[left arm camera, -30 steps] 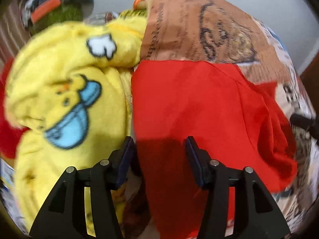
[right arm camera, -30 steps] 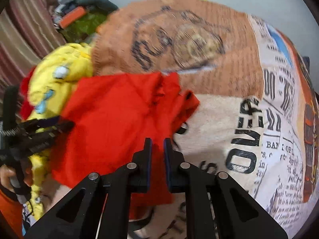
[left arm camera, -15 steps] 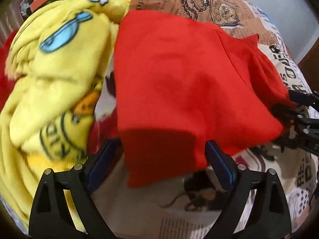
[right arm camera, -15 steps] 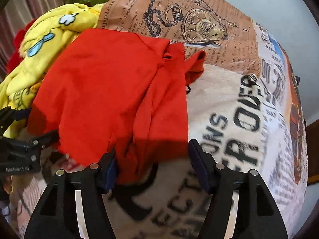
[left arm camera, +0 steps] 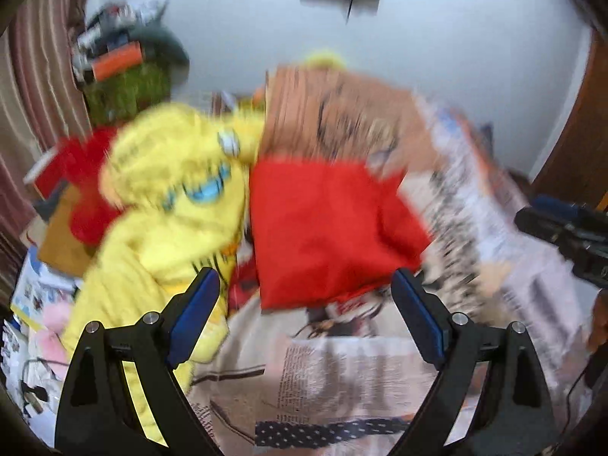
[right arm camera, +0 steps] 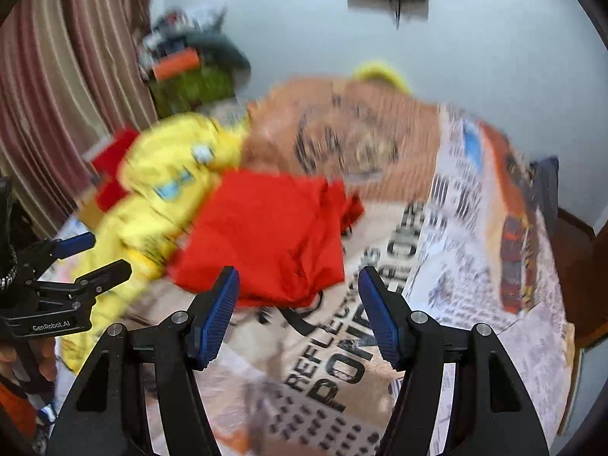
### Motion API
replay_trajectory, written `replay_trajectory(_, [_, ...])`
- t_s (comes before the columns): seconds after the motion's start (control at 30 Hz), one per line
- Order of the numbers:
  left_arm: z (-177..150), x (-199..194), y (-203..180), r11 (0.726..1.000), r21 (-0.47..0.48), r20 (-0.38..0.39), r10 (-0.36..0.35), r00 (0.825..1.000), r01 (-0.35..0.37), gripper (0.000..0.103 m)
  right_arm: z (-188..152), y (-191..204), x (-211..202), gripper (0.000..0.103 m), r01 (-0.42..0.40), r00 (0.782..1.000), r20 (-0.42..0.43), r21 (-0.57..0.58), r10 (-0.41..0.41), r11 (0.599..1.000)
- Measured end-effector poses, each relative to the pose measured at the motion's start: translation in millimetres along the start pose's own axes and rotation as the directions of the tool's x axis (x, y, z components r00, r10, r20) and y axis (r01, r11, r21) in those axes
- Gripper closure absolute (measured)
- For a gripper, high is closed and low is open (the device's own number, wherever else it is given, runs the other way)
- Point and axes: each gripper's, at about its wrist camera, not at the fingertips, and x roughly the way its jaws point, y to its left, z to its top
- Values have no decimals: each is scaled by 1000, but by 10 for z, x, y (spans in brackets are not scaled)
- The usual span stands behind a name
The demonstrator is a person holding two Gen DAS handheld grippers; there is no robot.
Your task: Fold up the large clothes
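My left gripper stands wide apart, blue pads clear of everything, with nothing between them. My right gripper is parted to a middling width and is just as empty; its pads touch no cloth.

The red garment lies folded on the newspaper-print bedspread, just beyond my left fingertips toward 12 o'clock. In the right wrist view the same red garment sits at about 11 o'clock from my right fingertips. It reads as a roughly square bundle, so I cannot tell a long axis; its bunched, ragged corner points toward 2 o'clock, up the bed.

A yellow cartoon blanket presses against its 9 o'clock edge. Both views are blurred.
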Motion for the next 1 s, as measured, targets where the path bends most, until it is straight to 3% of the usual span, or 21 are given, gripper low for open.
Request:
replay_trajectory(0.1, [133, -607, -104, 1000, 6, 142, -27, 989, 27, 11, 79, 135, -540, 42, -17, 990, 140, -4, 18, 1000])
replay_trajectory(0.23, [156, -1332, -263, 998, 29, 301, -63, 952, 57, 11, 53, 332, -1261, 42, -50, 946, 322, -7, 49, 999])
replay_trajectory(0.43, [-58, -2313, -456, 994, 65, 505, -106, 856, 85, 11, -168, 565, -1972, 42, -85, 858, 506, -29, 88, 996])
replay_trajectory(0.6, [-272, -2670, -550, 994, 70, 577, -108, 809, 84, 11, -348, 694, -2228, 42, -98, 819, 565, -31, 99, 995])
replay_trajectory(0.7, [-390, -2761, -612, 995, 78, 595, -95, 798, 61, 11, -394, 731, -2259, 41, -84, 814, 574, -35, 89, 996])
replay_trajectory(0.8, [-505, -2810, -676, 995, 84, 599, -88, 796, 46, 5, -440, 724, -2277, 28, -57, 809, 585, -24, 60, 998])
replay_trajectory(1.0, [-570, -2788, -690, 996, 75, 578, -82, 812, 47, 1, -450, 699, -2232, 14, -29, 819, 573, 5, 21, 1000])
